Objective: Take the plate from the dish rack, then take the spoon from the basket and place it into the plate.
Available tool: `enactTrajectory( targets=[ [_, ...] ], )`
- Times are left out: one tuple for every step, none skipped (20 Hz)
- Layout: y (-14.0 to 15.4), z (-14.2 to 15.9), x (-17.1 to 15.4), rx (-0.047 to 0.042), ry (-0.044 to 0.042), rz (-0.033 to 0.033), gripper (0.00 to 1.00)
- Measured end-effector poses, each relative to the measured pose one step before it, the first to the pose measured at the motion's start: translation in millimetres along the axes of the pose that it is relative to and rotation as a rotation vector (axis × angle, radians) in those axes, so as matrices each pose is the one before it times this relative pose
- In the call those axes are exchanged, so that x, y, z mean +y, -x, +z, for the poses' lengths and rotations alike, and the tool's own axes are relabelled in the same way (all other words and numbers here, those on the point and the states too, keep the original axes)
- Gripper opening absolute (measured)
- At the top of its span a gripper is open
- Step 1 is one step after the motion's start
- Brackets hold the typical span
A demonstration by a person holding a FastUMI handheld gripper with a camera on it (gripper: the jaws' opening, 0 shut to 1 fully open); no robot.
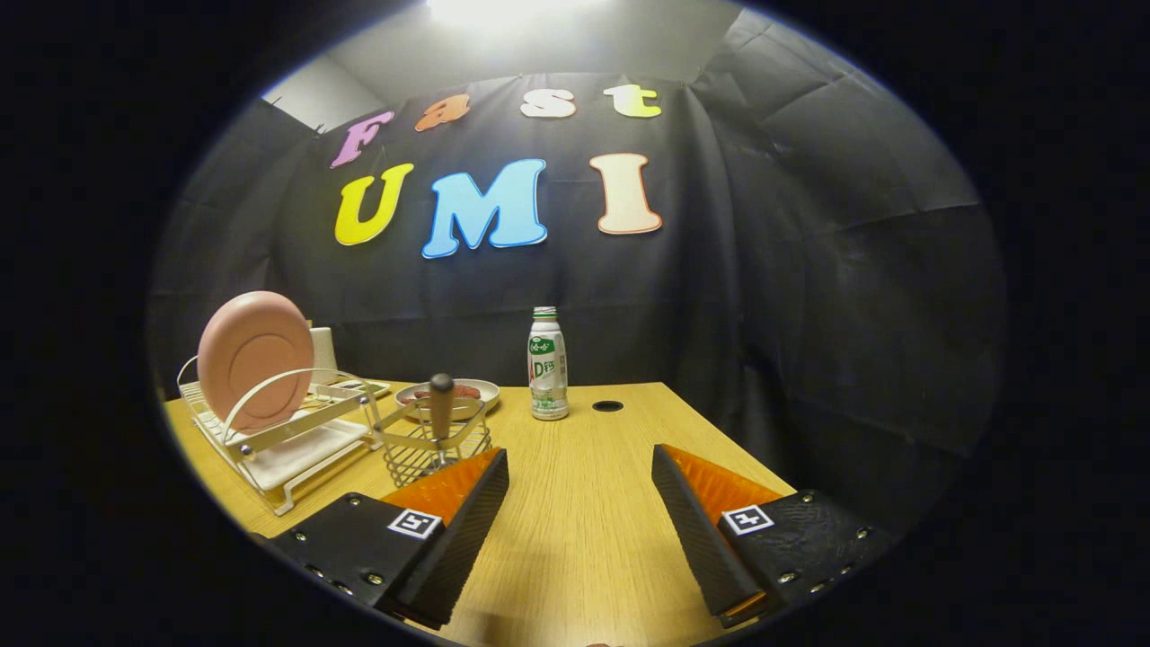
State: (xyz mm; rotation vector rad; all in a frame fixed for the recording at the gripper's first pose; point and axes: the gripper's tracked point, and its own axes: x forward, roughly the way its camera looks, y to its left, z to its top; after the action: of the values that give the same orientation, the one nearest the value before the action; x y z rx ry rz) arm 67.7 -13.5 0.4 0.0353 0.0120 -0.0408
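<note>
The claw (579, 490) is hovering over the wooden surface (575, 539) with its fingers spread wide and nothing between them, pointing toward the far wall of the booth. The pink plate (255, 358) is standing on edge in the white wire dish rack (278, 440), well off to the left of the fingers and beyond them, leaning slightly back with its underside facing this way. Just right of the rack, a small wire basket (435, 447) is sitting right beyond the left finger's tip, and a dark-handled utensil, presumably the spoon (441, 404), is standing upright in it with only the handle showing. Behind the basket a shallow dish (454, 395) is lying flat, and a white drink bottle (548, 364) is standing near the surface's far edge, beside a round cable hole (607, 406). The plate is looking rigid and smooth, probably light plastic or glazed ware, so it is likely to be slippery; its exposed upper rim seems the best place to pinch, lifting straight up to clear the wire hoop. No step of the task is looking done yet.
</note>
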Motion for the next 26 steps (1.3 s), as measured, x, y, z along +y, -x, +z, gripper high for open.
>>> enactTrajectory(
  targets=[
    [-10.51, 7.14, -7.94, -0.01593, -0.01611, -0.02307, 0.98],
    [-9.13, 4.0, -9.51, -0.01396, -0.00262, -0.02886, 0.98],
    [-9.88, 2.59, -12.34, -0.01054, 0.01279, -0.03563, 0.98],
    [-6.47, 5.06, -11.73, -0.01115, 0.01022, -0.02881, 0.98],
    [-3.49, 6.32, -9.78, -0.00827, 0.00527, -0.02276, 0.98],
    [-1.36, 4.89, -10.33, -0.00337, 0.00655, -0.02077, 0.98],
    [1.0, 2.87, -11.67, -0.00248, 0.00984, -0.01938, 0.98],
    [2.82, 4.81, -10.0, -0.00339, 0.0128, -0.01533, 0.98],
    [5.11, 3.73, -11.07, 0.00074, 0.01453, -0.01748, 0.98],
    [7.6, 4.15, -8.41, 0.00311, 0.00841, -0.00825, 0.98],
    [9.41, 4.41, -5.86, 0.00646, 0.00616, -0.00567, 0.98],
    [11.07, 4.4, -4.63, 0.00896, 0.00805, -0.00297, 0.98],
    [11.33, 3.69, -4.19, 0.00597, 0.00822, -0.00155, 0.98],
    [12.75, 6.28, -2.34, 0.00474, 0.00636, 0.00079, 0.98],
    [13.98, 7.01, -0.89, 0.00407, 0.00296, 0.00261, 0.98],
    [14.37, 8.48, 0.23, 0.00188, 0.00213, 0.00343, 0.98],
    [14.76, 8.5, 1.03, 0.00573, 0.00234, 0.00391, 0.98],
    [14.15, 7.65, 2.96, 0.00735, -0.00052, 0.00845, 0.98],
    [13.61, 9.03, 5.11, 0.0108, -0.00507, 0.01026, 0.98],
    [12.23, 8.65, 5.47, 0.00605, -0.00398, 0.01106, 0.98],
    [13.59, 10.33, 7.7, 0.00908, -0.0074, 0.01311, 0.98],
    [12.25, 8.98, 10.27, 0.01214, -0.00916, 0.01892, 0.98],
    [11.6, 9.91, 12.37, 0.01012, -0.00909, 0.01987, 0.98],
    [10.29, 8.28, 13.16, 0.01336, -0.00672, 0.02414, 0.98],
    [10.88, 9.11, 17.92, 0.01269, -0.00295, 0.03087, 0.98],
    [6.29, 7.85, 16.63, 0.00883, -0.00268, 0.03011, 0.98]
  ],
)
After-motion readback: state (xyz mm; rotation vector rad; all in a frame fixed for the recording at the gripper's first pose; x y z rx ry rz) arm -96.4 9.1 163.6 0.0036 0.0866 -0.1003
